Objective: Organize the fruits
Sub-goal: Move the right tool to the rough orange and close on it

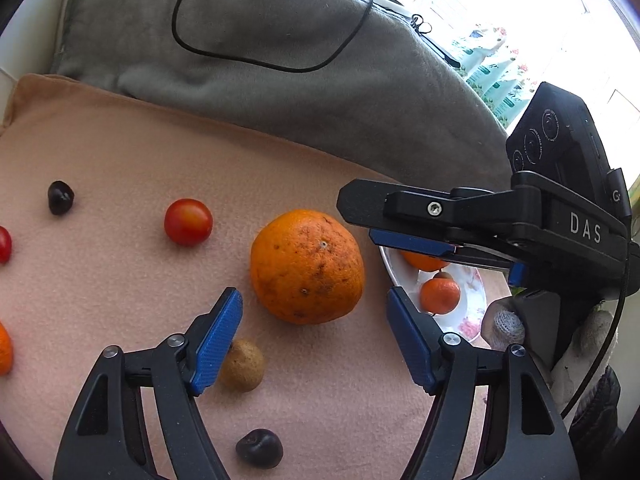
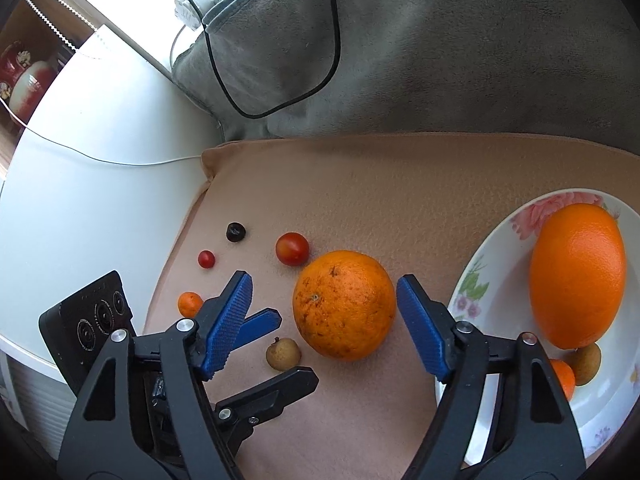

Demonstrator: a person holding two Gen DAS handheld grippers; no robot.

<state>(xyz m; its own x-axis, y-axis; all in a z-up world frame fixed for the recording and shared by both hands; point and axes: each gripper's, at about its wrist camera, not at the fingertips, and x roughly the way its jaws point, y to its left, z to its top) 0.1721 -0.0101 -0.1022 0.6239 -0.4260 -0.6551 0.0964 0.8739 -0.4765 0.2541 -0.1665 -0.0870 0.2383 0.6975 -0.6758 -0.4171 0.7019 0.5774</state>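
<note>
A big speckled orange lies on the peach cloth. My left gripper is open, its blue pads astride the orange's near side without touching it. From the right, my right gripper is open as well, the orange just ahead between its tips; no pad visibly presses on it. A white flowered plate on the right holds a smooth orange, a small mandarin and a longan.
Loose on the cloth are a longan, a cherry tomato, two dark cherries, a tiny tomato and a mandarin. A grey blanket with a black cable lies behind; a white table lies left.
</note>
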